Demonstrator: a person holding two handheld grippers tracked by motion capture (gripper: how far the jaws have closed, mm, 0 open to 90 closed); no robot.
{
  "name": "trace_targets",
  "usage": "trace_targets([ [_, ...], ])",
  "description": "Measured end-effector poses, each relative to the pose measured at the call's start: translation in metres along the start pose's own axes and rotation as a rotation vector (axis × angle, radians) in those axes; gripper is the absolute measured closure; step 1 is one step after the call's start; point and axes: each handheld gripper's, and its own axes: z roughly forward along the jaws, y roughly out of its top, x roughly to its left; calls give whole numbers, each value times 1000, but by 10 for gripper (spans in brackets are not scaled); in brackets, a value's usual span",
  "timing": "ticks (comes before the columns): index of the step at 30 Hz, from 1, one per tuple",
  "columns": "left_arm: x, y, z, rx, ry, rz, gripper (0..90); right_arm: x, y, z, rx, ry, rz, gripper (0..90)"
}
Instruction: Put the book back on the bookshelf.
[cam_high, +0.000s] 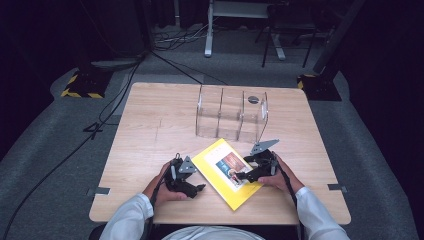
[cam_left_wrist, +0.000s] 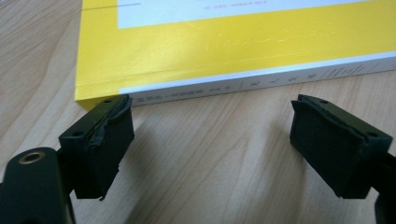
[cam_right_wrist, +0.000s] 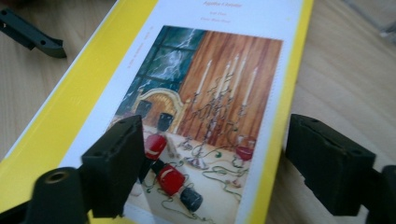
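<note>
Yellow book (cam_high: 225, 172) flat on worktop (cam_high: 150, 130). Left tool (cam_left_wrist: 210, 140) gaping, jaws just short of book's spine. Right tool (cam_right_wrist: 215, 158) gaping, jaws straddling the cover's edge.

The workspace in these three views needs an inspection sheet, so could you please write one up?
Surface: light wooden table, bare around the items.
Job's things: yellow book lying flat, cover up, near the front edge; clear divided rack standing behind it, compartments empty.
Clutter: nothing seen.
Grippers: left tool open, at the book's spine side; right tool open, over the book's cover.
Cables: black cables on the floor left of the table.
Surroundings: grey carpet, dark stands, hazard-striped base.
</note>
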Motion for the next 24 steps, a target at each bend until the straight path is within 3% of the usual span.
trace_targets([
  [10,-4,2,2,2,5,-1,136,-2,0,1,-2,21,21,180],
  [14,-5,2,2,4,14,-8,134,-3,0,-2,-8,18,30,246],
  [18,-6,2,2,4,17,-9,134,-3,0,-12,-67,43,41,286],
  [21,-7,3,2,-1,24,-1,135,-2,1,-17,-116,93,41,305],
  [24,-7,3,2,-2,25,-2,135,-2,2,-15,-95,94,41,301],
])
